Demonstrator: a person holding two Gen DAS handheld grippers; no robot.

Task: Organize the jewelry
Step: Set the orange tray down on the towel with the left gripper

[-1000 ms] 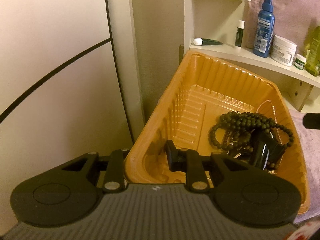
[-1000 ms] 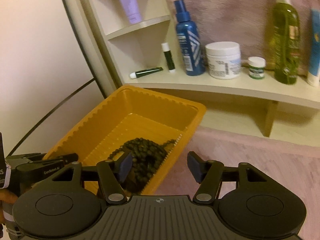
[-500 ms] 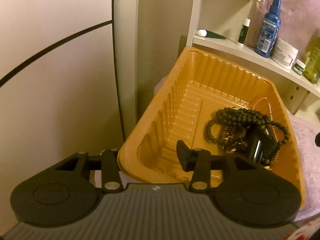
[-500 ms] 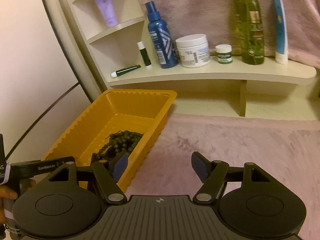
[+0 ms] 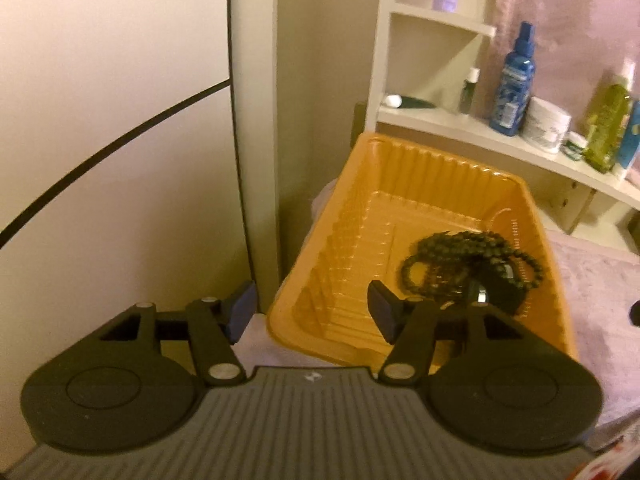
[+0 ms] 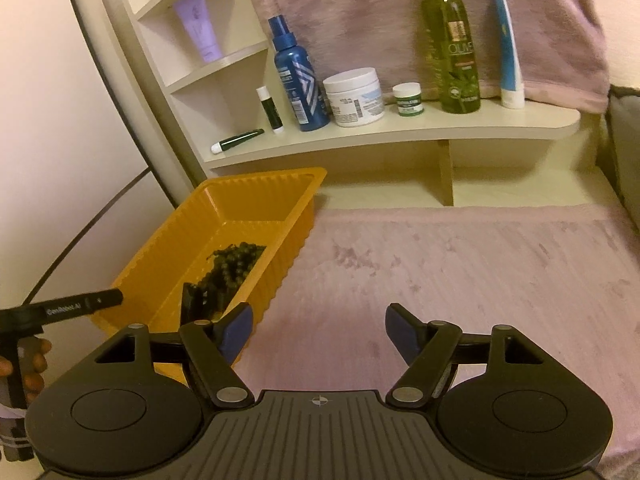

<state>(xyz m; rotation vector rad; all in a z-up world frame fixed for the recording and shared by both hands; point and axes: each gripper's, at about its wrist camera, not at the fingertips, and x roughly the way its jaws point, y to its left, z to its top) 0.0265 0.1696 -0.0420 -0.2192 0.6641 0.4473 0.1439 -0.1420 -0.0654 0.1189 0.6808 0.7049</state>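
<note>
An orange plastic tray [image 5: 440,160] sits on a pink cloth, and a heap of dark bead strings [image 5: 460,244] lies in its right half with a black object [image 5: 504,292]. My left gripper [image 5: 312,312] hovers at the tray's near left corner. Its jaws are opening, and the corner lies between them with neither pad on it. In the right wrist view the tray [image 6: 260,178] and beads [image 6: 236,264] are to the left. My right gripper [image 6: 320,332] is over the cloth beside the tray, its jaws opening with nothing between them.
A cream shelf [image 6: 400,132] behind the tray carries a blue spray bottle [image 6: 298,88], a white jar [image 6: 354,98], a green bottle [image 6: 456,52] and small tubes. The pink cloth [image 6: 460,280] spreads to the right. A pale wall panel [image 5: 120,120] stands left of the tray.
My left gripper has let go of the tray's near rim and spread its jaws. The right gripper has swung right, off the tray and over the cloth, opening a little wider.
</note>
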